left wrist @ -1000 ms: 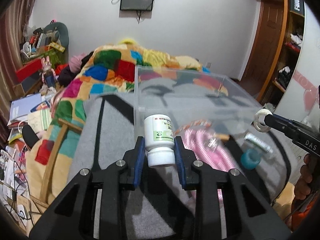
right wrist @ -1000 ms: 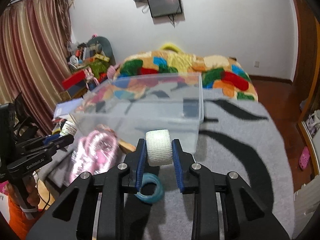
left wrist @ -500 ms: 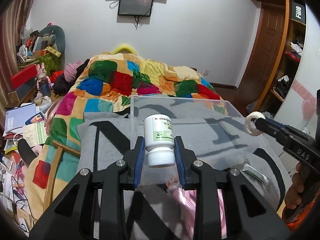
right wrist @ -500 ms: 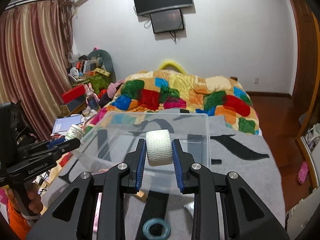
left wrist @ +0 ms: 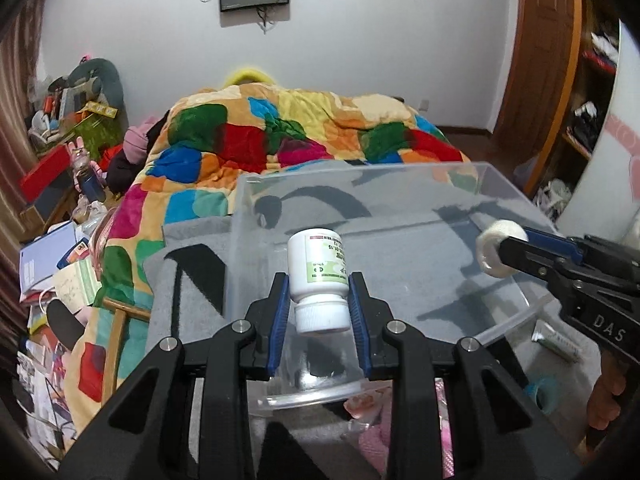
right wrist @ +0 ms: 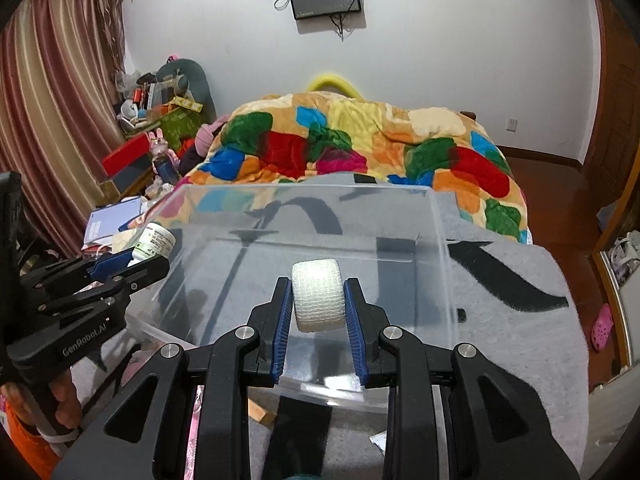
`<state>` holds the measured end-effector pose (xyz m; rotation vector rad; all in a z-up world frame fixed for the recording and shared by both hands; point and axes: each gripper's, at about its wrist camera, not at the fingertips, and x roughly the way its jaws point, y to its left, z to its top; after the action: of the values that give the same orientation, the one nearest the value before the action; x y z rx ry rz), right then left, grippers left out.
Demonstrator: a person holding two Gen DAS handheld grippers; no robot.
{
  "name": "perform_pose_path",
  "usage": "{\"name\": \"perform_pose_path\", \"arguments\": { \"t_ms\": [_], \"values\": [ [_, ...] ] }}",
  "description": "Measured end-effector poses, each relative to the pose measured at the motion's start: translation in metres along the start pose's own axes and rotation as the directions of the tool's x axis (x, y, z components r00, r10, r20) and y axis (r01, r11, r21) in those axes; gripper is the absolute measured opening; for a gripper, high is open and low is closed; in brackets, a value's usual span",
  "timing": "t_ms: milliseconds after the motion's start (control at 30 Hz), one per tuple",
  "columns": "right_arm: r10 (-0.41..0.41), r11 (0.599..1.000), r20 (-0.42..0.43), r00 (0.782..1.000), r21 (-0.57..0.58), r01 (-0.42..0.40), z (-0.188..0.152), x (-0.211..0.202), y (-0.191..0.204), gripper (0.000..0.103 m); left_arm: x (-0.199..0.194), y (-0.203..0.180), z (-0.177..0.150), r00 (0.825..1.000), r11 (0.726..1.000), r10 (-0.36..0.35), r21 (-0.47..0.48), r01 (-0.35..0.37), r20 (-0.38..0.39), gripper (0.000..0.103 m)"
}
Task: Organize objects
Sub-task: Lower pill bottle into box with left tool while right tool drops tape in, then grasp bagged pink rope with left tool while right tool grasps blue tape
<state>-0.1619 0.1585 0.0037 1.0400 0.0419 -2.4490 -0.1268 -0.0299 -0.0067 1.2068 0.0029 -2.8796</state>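
I see the left gripper (left wrist: 319, 303) clamped on a white pill bottle (left wrist: 319, 280), cap toward camera, label print too small to read; right gripper (right wrist: 317, 307) gripping a white gauze roll (right wrist: 318, 301); both held over the clear plastic bin (right wrist: 440, 240); bodies marked "GenRobot.AI" and "DAS".

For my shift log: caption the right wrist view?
Right gripper holding white gauze roll above clear plastic bin.

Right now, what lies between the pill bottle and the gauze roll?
Only the clear bin's open interior; the left wrist view shows nothing else between the pill bottle and the gauze roll.
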Motion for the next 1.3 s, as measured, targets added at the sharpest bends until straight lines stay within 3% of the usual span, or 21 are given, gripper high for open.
{"name": "perform_pose_path", "arguments": {
  "t_ms": [167,267,467,533,600,833,1067,1300],
  "values": [
    [-0.009,0.999,-0.013,1.0,-0.031,0.009,-0.005,-0.001,0.006,0.025,-0.003,-0.001,-0.002,1.0,1.0,0.005,0.003,-0.005,-0.003,0.035],
    [-0.006,0.999,-0.013,1.0,-0.045,0.006,-0.007,-0.005,0.009,0.028,-0.008,-0.002,-0.004,1.0,1.0,-0.015,-0.001,0.015,0.002,0.049],
    [-0.002,0.998,0.027,1.0,-0.061,0.003,-0.011,-0.024,0.011,0.048,-0.029,-0.011,-0.012,0.999,0.999,0.008,0.031,-0.009,0.047,0.076],
    [-0.004,0.998,0.043,0.999,-0.065,0.007,-0.013,-0.032,0.011,0.055,-0.037,-0.012,-0.015,0.998,1.0,0.005,0.027,-0.006,0.062,0.092],
    [-0.003,0.998,0.062,0.998,-0.069,0.008,-0.017,-0.042,0.011,0.061,-0.045,-0.015,-0.019,0.997,1.0,0.0,0.024,-0.002,0.078,0.097],
    [-0.013,0.995,0.087,0.996,-0.093,0.021,-0.041,-0.067,0.006,0.067,-0.049,-0.034,-0.04,0.998,0.998,-0.032,0.053,0.03,0.048,0.1],
    [0.009,0.997,0.023,1.0,-0.083,-0.007,-0.075,-0.07,-0.002,0.067,-0.029,-0.05,-0.066,0.994,0.994,-0.098,0.049,0.1,-0.045,0.1],
    [0.048,0.996,-0.055,0.997,-0.066,-0.052,-0.101,-0.055,-0.004,0.067,-0.021,-0.044,-0.093,0.991,0.994,-0.096,0.05,0.101,-0.091,0.1]
  ]
}}
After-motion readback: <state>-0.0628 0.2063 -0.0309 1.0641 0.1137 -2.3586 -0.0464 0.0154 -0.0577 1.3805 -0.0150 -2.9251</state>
